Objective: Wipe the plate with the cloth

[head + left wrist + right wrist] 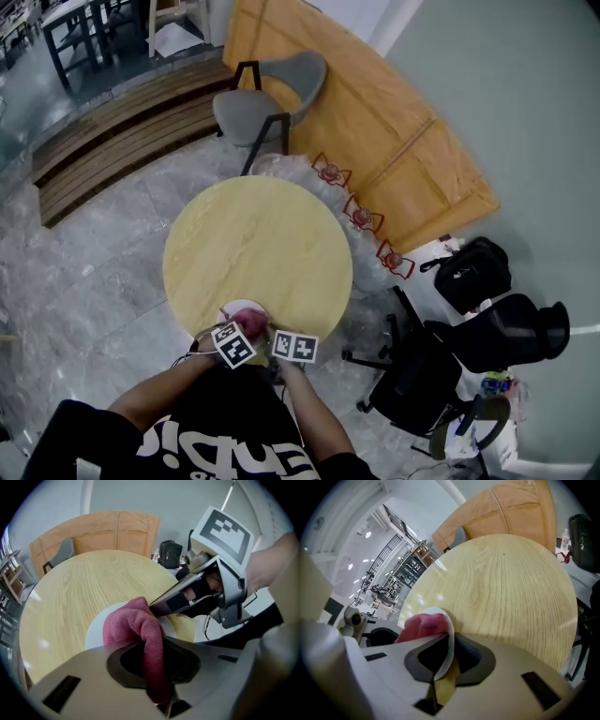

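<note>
Plate (240, 308) and cloth (251, 323) are at the near edge of our round wooden table (253, 239), just in front of the person's chest. In the left gripper view the pink cloth (136, 623) is bunched into a hump resting on the white plate (97, 629), and one fold runs back between the jaws of the left tongs (157, 670), which are clamped on it. In the right gripper view the right tongs (443, 660) are closed on the plate's thin rim (450, 641), seen edge-on, with the cloth (423, 624) just behind it. From the left side we also see the right tongs (158, 605) reaching the plate's far edge, touching the cloth. As for writing, each tongs carries a cube with black-and-white square markers (233, 344), and the person's black shirt (234, 441) has large white letters, cut off and upside down, which we cannot read. A grey chair (272, 94) stands beyond the table.
</note>
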